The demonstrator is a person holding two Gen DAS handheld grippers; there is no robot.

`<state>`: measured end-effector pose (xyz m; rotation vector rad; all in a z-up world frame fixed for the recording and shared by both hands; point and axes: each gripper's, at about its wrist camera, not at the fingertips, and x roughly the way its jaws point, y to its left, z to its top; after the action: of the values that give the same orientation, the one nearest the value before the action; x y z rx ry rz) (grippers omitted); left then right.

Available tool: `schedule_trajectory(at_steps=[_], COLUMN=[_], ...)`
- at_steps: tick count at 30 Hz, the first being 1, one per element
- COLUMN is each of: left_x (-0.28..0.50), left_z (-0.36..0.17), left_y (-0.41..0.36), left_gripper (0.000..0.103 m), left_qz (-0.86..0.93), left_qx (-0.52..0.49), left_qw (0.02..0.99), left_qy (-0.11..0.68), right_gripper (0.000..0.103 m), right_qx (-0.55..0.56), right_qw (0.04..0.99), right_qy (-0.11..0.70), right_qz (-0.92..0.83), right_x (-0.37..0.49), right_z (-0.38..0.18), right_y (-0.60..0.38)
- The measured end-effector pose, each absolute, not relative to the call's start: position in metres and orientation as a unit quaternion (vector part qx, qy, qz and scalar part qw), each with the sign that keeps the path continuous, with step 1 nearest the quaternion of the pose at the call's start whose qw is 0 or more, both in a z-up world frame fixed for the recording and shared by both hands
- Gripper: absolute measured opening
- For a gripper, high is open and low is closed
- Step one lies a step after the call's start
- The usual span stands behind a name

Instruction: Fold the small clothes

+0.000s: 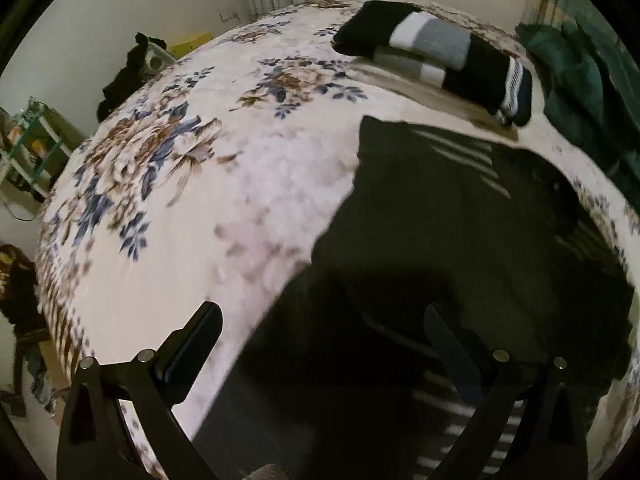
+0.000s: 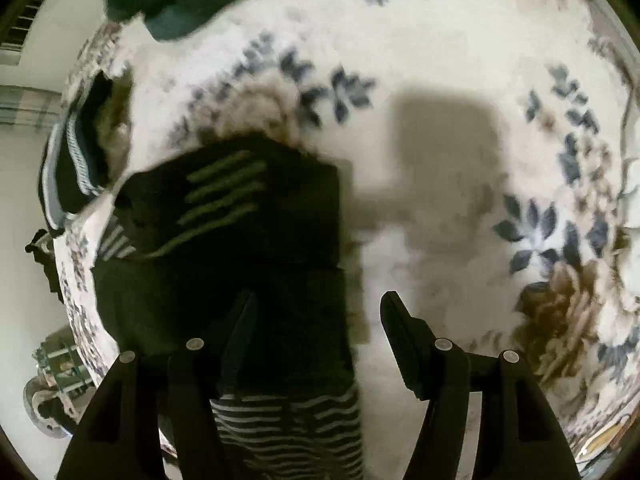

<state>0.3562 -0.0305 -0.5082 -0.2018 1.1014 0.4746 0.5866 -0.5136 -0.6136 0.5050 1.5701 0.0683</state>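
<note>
While the dark garment lies partly folded, these are the readings.

Garment: a black knit piece with pale stripes [image 2: 224, 216] lies on the bed; in the right wrist view it fills the left and lower centre of the frame, one flap laid over the body and a striped hem at the bottom edge. In the left wrist view the same piece [image 1: 460, 240] spreads across the lower right.

Right gripper [image 2: 318, 308]: its fingers stand apart with nothing pinched; the left one hangs over the black cloth, the right one over bare blanket, straddling the garment's right edge.

Left gripper [image 1: 324, 316]: fingers spread wide, gripping nothing; the right one lies over the dark cloth, the left one over the blanket.

Step in hand: by my judgement, a fold has been laid and let go, and another fold remains.

Next move: probably both grippers must find a fresh edge, pinch only the top layers, and carry them across evenly.

Finished stack: folded black, white and grey clothes [image 1: 436, 56] sit at the upper right.

Bed: floral blanket [image 1: 180, 200].

Shadow: a gripper-shaped shadow [image 2: 444, 148] falls right of centre.
</note>
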Motion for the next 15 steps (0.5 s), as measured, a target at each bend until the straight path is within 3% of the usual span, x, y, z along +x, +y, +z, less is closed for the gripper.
schedule_trajectory(at_steps=[2, 3, 4, 5, 11, 15], left_x=[0.35, 0.347, 0.344, 0.341, 0.32, 0.303], left_z=[-0.51, -0.511, -0.512, -0.511, -0.499, -0.497], left_y=[-0.041, -0.044, -0.046, -0.048, -0.055, -0.071], left_gripper=[0.103, 0.103, 0.103, 0.103, 0.103, 0.103], left_qz=[0.236, 0.246, 0.256, 0.266, 0.313, 0.31], left_qx=[-0.091, -0.092, -0.094, -0.099, -0.124, -0.121], left_qw=[0.816, 0.811, 0.807, 0.804, 0.796, 0.792], left_qy=[0.52, 0.523, 0.524, 0.523, 0.504, 0.513], right_gripper=[0.066, 0.054, 0.034, 0.006, 0.006, 0.027], right_qx=[0.22, 0.214, 0.198, 0.183, 0.13, 0.182], right_qw=[0.662, 0.658, 0.665, 0.672, 0.759, 0.673], right_qy=[0.715, 0.719, 0.717, 0.714, 0.627, 0.706], right_qz=[0.05, 0.062, 0.071, 0.075, 0.112, 0.127], right_x=[0.586, 0.585, 0.582, 0.581, 0.574, 0.595], right_z=[-0.637, -0.646, -0.647, -0.645, -0.582, -0.63], right_y=[-0.506, -0.5, -0.492, -0.488, -0.48, -0.509])
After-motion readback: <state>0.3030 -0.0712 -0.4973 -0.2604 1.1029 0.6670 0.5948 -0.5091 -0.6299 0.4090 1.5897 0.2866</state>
